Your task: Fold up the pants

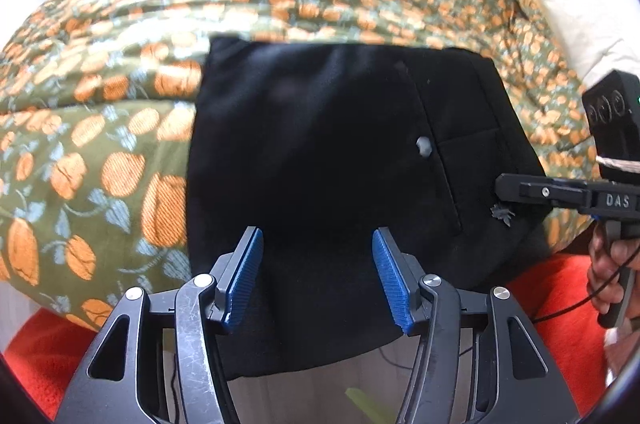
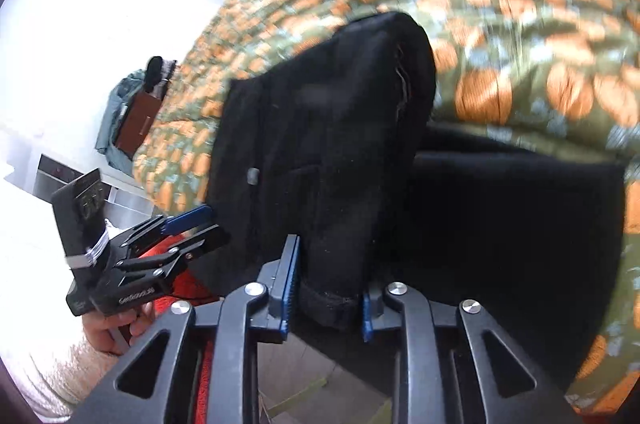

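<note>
Black pants lie folded on a flowered bedspread, with a small pale button and a back pocket showing. My left gripper hovers over their near edge, its blue pads wide apart and pressing on nothing. My right gripper is shut on a thick fold of the pants and holds that part raised above the layer beneath. In the left wrist view the right gripper reaches in at the pants' right edge. The left gripper appears at the left of the right wrist view, open.
The bedspread is olive green with orange flowers and covers the bed around the pants. A red blanket lies along the near edge. A white pillow sits at the far right. A hand grips the right gripper's handle.
</note>
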{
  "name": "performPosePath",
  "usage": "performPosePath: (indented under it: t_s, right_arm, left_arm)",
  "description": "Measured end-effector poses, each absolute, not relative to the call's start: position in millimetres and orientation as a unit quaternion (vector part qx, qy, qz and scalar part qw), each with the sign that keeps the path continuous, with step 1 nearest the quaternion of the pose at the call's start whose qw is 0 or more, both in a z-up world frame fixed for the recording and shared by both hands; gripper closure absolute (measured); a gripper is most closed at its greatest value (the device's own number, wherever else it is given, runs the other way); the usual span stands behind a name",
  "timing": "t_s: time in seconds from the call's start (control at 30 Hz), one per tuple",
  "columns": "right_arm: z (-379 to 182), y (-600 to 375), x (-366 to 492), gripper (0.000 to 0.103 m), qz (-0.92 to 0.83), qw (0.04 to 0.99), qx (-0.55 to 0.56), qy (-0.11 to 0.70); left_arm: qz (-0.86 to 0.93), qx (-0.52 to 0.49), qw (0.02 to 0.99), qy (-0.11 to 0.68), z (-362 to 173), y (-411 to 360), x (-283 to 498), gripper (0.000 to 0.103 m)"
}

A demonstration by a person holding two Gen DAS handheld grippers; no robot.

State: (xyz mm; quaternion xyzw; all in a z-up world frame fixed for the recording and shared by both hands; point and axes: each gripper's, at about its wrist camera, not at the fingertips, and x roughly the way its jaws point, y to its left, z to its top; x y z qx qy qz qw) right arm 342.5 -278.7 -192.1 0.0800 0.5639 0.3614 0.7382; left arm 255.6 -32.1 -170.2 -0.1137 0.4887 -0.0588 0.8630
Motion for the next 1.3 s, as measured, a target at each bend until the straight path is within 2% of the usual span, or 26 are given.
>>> performPosePath:
  t_s: [0.17,0.3,0.5,0.6,0.63,0.73,0.77,0.87,1.3]
  right_arm:
    - [-144.4,-299.0,324.2,0.082,0.382,0.752,0.112,0.526]
    - [-128.0,-355.5,322.1,0.082,0.364,0.757,0.164,0.517]
    - [-167.2,-426.4,326.3,0.083,0.282,0.746,0.201,0.569]
    - [-196.4,-432.6,325.3,0.083,0.258,0.737,0.193,0.594]
    - [-204.2,-432.4,326.6,0.080,0.251,0.737,0.179,0.601]
    - [-210.7,-423.9,327.3,0.053,0.224,0.752,0.140,0.604]
    - [-208.3,-423.8,326.3,0.045,0.223,0.755,0.141,0.600]
    - [-200.0,-430.3,322.9,0.036,0.220,0.770,0.140,0.582]
    - [-187.2,-445.8,318.6,0.036,0.198,0.790,0.149,0.561]
  left_arm:
    - [-0.080,-0.114,0.881,0.452,-122.0,-34.8,249.3,0.043]
    - [-0.092,-0.105,0.885,0.443,-101.6,-40.3,248.0,0.043]
    - [-0.095,-0.094,0.873,0.470,-121.9,-55.4,250.7,0.043]
    - [-0.087,-0.084,0.860,0.495,-139.7,-62.5,255.2,0.043]
    - [-0.077,-0.077,0.856,0.505,-145.4,-64.7,257.0,0.043]
    - [-0.050,-0.063,0.846,0.527,-154.5,-67.0,262.0,0.042]
    - [-0.041,-0.057,0.844,0.531,-154.9,-67.0,262.6,0.039]
    - [-0.023,-0.040,0.848,0.528,-152.5,-66.3,260.0,0.030]
    - [-0.020,-0.012,0.846,0.533,-150.6,-72.3,261.9,0.027]
